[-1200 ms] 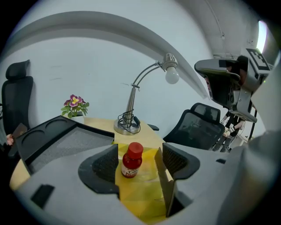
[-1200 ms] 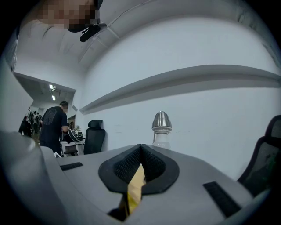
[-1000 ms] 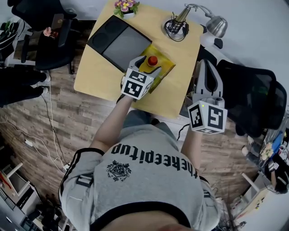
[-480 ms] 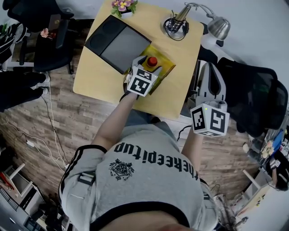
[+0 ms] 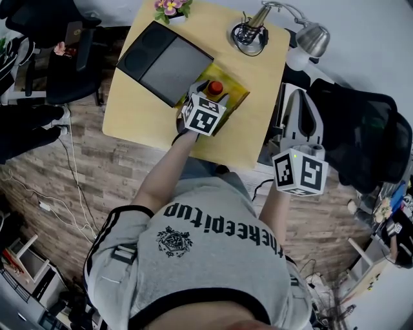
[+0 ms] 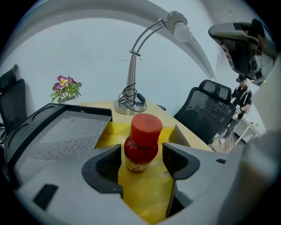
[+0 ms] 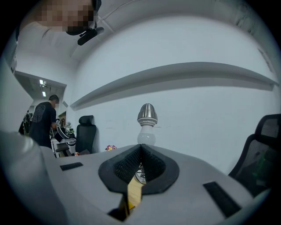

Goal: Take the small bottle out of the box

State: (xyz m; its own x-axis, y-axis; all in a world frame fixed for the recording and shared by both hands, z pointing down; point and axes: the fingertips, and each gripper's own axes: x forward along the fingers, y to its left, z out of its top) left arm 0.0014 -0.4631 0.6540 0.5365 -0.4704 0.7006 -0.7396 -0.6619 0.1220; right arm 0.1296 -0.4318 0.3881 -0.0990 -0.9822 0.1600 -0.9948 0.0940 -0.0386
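A small bottle (image 5: 215,87) with a red cap and reddish body stands upright in an open yellow box (image 5: 235,97) on the wooden table (image 5: 139,109). My left gripper (image 5: 208,92) reaches into the box. In the left gripper view the bottle (image 6: 141,145) stands between the two dark pads (image 6: 107,165), with a narrow gap on each side. The left gripper (image 6: 141,161) is open around it, over the box's yellow floor (image 6: 142,193). My right gripper (image 5: 301,98) hovers off the table's right edge, shut and empty. Its pads (image 7: 131,165) meet in the right gripper view.
A black tray-like case (image 5: 160,60) lies to the left of the box. A desk lamp (image 5: 312,37) with its round base (image 5: 250,34) and a small flower pot (image 5: 169,7) stand at the table's far side. Black office chairs (image 5: 368,138) stand at both sides.
My left gripper has moved forward into the box until its jaws stand on either side of the bottle. The right gripper has barely shifted.
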